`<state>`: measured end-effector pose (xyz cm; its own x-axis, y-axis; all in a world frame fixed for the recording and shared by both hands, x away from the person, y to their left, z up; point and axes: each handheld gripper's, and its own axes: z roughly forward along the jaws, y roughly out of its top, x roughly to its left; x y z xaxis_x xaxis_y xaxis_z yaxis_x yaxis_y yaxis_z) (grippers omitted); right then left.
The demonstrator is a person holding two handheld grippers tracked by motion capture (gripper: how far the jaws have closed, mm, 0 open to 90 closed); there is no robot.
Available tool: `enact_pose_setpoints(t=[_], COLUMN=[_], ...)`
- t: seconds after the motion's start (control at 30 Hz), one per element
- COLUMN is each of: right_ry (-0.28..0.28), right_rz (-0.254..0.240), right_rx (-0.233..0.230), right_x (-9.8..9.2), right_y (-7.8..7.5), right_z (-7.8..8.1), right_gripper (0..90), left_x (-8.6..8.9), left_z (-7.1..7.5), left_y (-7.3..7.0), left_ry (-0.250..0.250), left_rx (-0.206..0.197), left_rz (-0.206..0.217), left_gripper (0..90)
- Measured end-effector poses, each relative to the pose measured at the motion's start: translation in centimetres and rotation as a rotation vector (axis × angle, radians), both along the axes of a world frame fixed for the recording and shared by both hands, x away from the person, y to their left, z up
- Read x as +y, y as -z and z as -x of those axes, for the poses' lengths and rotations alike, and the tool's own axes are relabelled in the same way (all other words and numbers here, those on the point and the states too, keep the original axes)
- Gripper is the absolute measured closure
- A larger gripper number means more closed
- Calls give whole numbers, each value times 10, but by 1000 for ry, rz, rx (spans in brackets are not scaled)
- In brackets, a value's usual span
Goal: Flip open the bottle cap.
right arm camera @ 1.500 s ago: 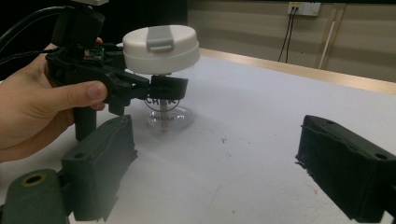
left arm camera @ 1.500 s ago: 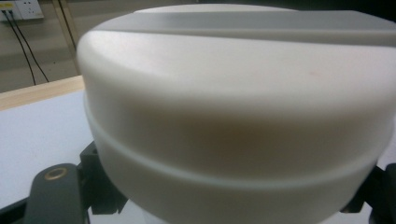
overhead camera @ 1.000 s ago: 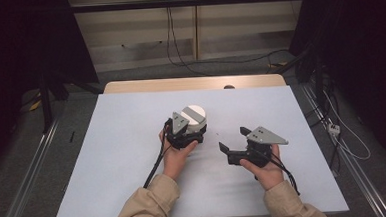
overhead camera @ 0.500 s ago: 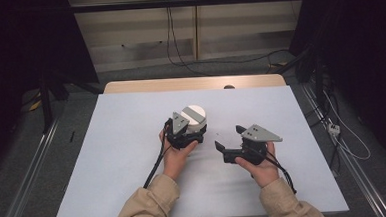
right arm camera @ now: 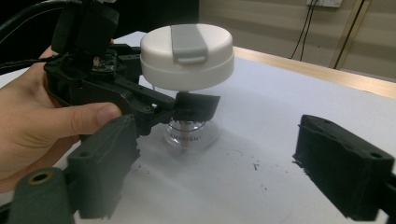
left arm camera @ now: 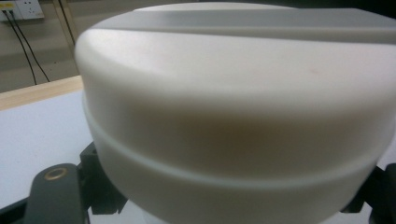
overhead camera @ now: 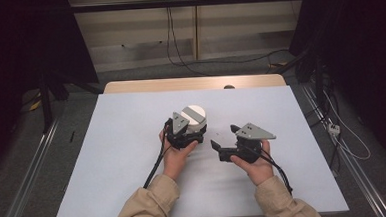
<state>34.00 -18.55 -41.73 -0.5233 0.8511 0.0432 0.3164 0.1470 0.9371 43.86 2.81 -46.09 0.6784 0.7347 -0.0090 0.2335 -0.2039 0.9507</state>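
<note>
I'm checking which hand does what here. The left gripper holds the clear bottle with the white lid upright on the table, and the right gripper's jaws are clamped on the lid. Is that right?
Not quite. The right gripper is not clamped on the white lid: its jaws stand open, apart from the bottle, with nothing between them, as the right gripper view shows. They have just been closing slightly. The left gripper does hold the bottle upright on the table.

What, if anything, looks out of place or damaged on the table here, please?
Small dark specks dot the white table near the clear, white-lidded cup that the left gripper clamps. Nothing looks spilled or askew.
</note>
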Motion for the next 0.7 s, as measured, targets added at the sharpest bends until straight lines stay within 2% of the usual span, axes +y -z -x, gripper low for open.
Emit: enact_pose_setpoints(t=[0.13, 0.23, 0.3, 0.33, 0.4, 0.43, 0.6, 0.63, 0.7], right_ry=[-11, -17, -26, -26, -36, -36, -59, -68, -70], right_rz=[3, 6, 7, 7, 12, 12, 15, 16, 19], right_rx=[5, 8, 8, 8, 4, 4, -1, 0, 2], right_x=[3, 4, 5, 5, 8, 8, 11, 12, 12], right_y=[0, -1, -1, -1, -2, -2, -5, -6, -6], right_z=[-2, -2, -4, -4, -5, -5, -7, -8, -8], right_gripper=[271, 322, 435, 435, 532, 532, 706, 770, 801], left_x=[0, 0, 0, 0, 0, 0, 0, -1, -1], left_z=[0, 0, 0, 0, 0, 0, 0, 1, 1], left_y=[0, 0, 0, 0, 0, 0, 0, 0, 0], left_ry=[-1, -1, -1, -1, -1, -1, -1, -2, -2], left_rx=[0, -1, -1, -1, -1, -1, -1, 0, 0], left_rz=[-1, -2, -1, -1, -1, -2, -2, -1, -1], left_gripper=[187, 187, 187, 187, 187, 187, 187, 187, 187])
